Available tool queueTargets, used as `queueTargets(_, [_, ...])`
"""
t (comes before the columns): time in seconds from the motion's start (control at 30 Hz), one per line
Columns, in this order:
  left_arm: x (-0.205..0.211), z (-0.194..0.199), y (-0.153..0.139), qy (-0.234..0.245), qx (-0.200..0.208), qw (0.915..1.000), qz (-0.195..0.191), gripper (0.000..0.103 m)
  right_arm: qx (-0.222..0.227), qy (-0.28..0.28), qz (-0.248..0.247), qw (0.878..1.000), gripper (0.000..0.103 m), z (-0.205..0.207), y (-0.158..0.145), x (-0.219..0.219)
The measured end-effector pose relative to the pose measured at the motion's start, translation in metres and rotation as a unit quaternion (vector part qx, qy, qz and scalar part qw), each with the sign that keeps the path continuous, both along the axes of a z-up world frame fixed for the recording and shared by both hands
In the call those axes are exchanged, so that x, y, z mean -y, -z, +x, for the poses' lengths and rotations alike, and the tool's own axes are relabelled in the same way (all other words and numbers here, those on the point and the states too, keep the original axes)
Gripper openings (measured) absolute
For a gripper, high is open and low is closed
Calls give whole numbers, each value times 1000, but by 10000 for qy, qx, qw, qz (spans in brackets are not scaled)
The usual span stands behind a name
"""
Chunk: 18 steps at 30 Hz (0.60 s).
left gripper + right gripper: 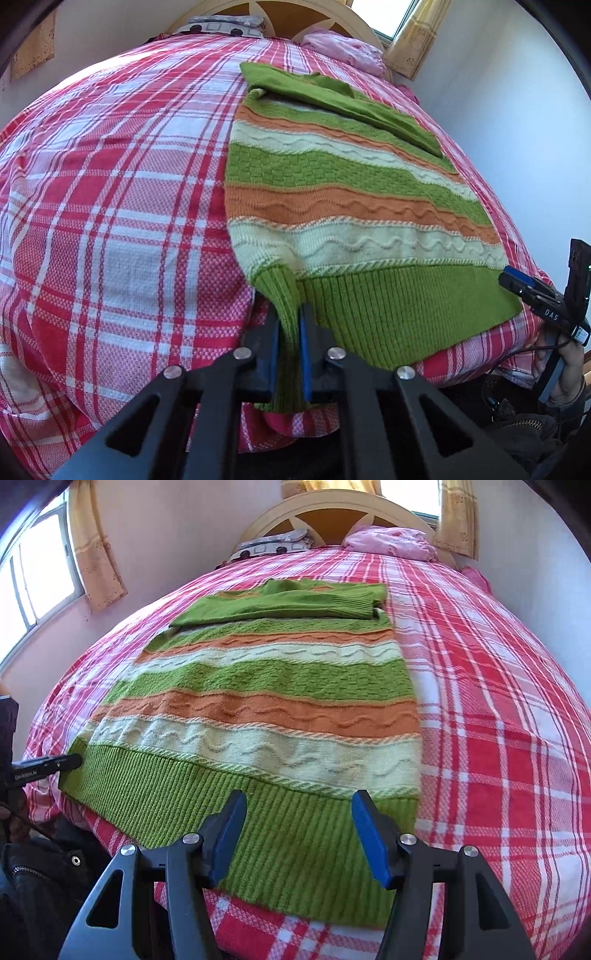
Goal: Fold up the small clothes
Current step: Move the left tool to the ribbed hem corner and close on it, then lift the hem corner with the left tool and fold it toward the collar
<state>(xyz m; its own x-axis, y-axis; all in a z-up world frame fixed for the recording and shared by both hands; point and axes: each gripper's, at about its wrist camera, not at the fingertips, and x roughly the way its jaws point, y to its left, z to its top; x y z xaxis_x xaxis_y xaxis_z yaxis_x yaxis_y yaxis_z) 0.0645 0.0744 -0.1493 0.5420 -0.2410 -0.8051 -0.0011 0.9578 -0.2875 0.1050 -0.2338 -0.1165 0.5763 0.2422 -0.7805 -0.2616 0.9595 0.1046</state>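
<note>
A striped knit sweater [343, 192] in green, orange and cream lies flat on the bed, its green sleeves folded across the top [280, 600]. My left gripper [288, 321] is shut on the ribbed green hem at the sweater's near left corner, which bunches between the blue pads. My right gripper [299, 801] is open, its blue pads [364, 819] spread just above the ribbed hem [295, 823] near the sweater's right side. The left gripper also shows in the right wrist view [55, 764] at the hem's left corner. The right gripper shows in the left wrist view [517, 280] at the hem's right corner.
The bed has a red, pink and white plaid cover [110, 221]. A pink pillow [388, 541] and a patterned pillow [273, 544] lie by the wooden headboard [332, 513]. Walls and curtained windows [37, 565] surround the bed. The near bed edge drops off below the hem.
</note>
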Motion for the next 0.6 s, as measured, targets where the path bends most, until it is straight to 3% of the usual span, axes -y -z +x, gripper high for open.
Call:
queueTargets(0.17, [-3, 2, 5, -78, -100, 9999, -36, 20, -68, 342, -3, 9994, 60, -11, 0, 24])
queueTargets(0.3, [-2, 2, 5, -97, -128, 9999, -10, 40, -214, 505, 38, 9985, 60, -14, 6, 39])
queueTargets(0.43, [-1, 2, 7, -54, -117, 9999, -43, 40, -290, 576, 185, 9977, 60, -14, 10, 45])
queueTargets(0.6, [-4, 1, 8, -3, -87, 9995, -316, 39, -328, 260, 363, 9985, 60, -19, 9, 39])
